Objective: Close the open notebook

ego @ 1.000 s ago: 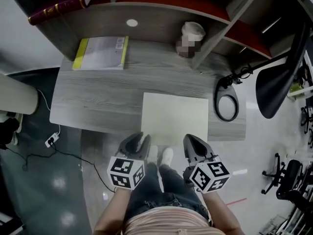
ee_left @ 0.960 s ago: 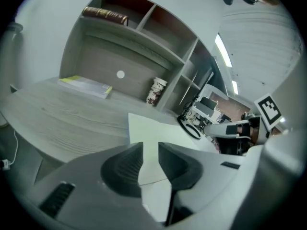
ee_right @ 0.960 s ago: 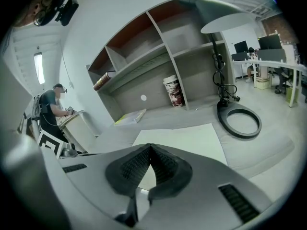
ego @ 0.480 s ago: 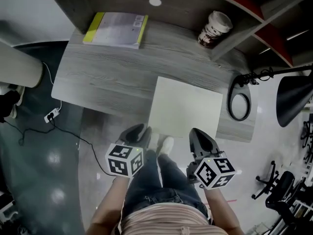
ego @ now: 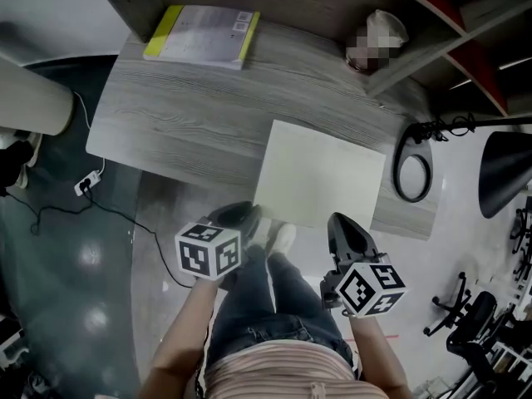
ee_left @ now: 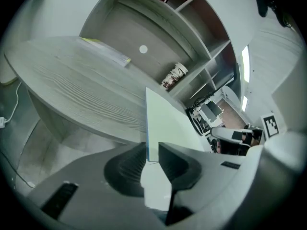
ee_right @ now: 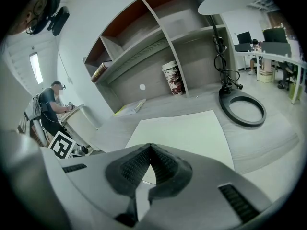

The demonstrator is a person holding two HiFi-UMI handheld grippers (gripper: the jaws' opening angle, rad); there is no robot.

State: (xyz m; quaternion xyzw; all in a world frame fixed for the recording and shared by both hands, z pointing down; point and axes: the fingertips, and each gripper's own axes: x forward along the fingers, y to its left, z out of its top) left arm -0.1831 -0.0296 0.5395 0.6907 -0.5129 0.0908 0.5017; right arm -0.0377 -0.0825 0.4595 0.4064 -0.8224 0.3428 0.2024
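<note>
pushing in this low could shove the notebook (ego: 320,173), lying flat mid-frame, across the desk (ego: 166,131) instead of catching its cover. the left gripper (ego: 239,217), lower centre, has its jaws narrowly apart and empty, just beside the notebook's near-left corner; the right gripper (ego: 342,227) is closed on nothing.

a grey wood-grain desk (ego: 183,115) stood against a shelf unit (ee_right: 139,46) with red back panels. the glossy pale floor (ego: 75,264) held a white plug (ego: 87,187) on a dark cable. a black lamp's ring base (ego: 413,175) lay at the desk's right end, with office chairs (ego: 465,318) beyond.
</note>
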